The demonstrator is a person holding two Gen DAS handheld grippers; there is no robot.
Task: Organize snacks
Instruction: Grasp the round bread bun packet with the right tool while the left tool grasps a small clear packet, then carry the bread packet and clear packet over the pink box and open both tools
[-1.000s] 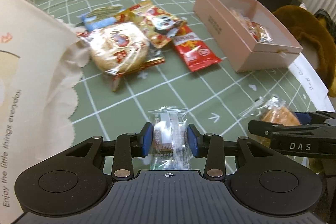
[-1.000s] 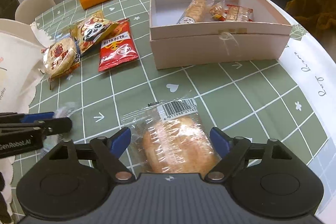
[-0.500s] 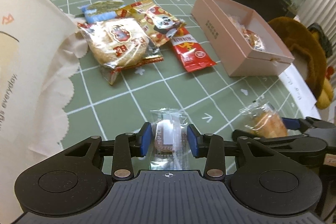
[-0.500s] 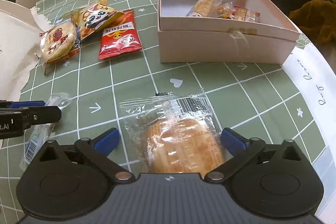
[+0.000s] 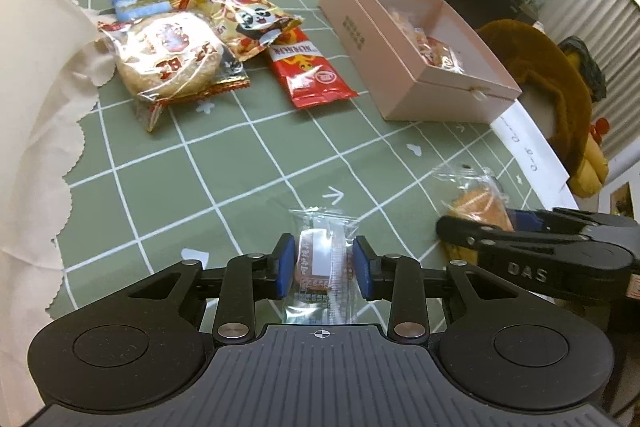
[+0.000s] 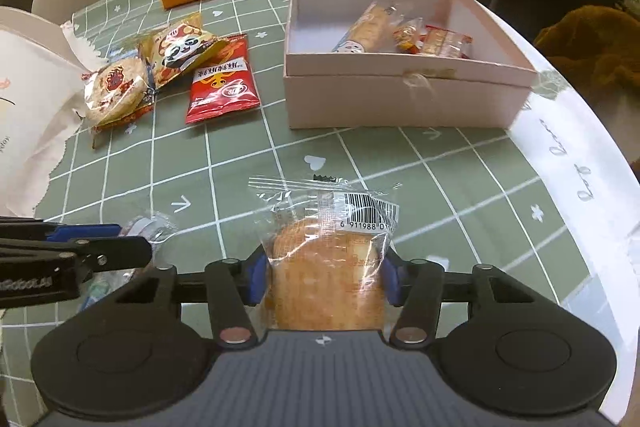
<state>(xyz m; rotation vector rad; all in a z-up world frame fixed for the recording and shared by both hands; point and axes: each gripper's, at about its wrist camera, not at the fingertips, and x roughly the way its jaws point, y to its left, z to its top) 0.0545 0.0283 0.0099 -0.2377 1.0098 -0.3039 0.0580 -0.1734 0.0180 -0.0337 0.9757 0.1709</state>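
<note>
Across the green checked bench (image 6: 240,163), the pink box (image 6: 400,99) is sitting toward the far right, already holding a few wrapped snacks, while a loose cluster is lying near the cloth bag at the left: a round cracker pack (image 5: 168,55), a panda packet (image 5: 248,19) and a red packet (image 5: 308,67). Nearer, the right gripper (image 6: 322,277) is closing on a wrapped bun (image 6: 324,279), its blue pads pressing the wrapper's sides; half a second ago the jaws were standing much wider with the bun lying free between them. The left gripper (image 5: 324,263) is closing on a small clear-wrapped pastry (image 5: 320,259), pads at or just touching the film; compared with a second ago the gap is slightly narrower and the view is tilting to show more of the far bench. Judging the step as securing both packs before carrying them to the box, squeezing gently is advisable, since bun and pastry are likely crushing easily, and gripping the body rather than the slippery film edge is helping them stay put in the lift.
</note>
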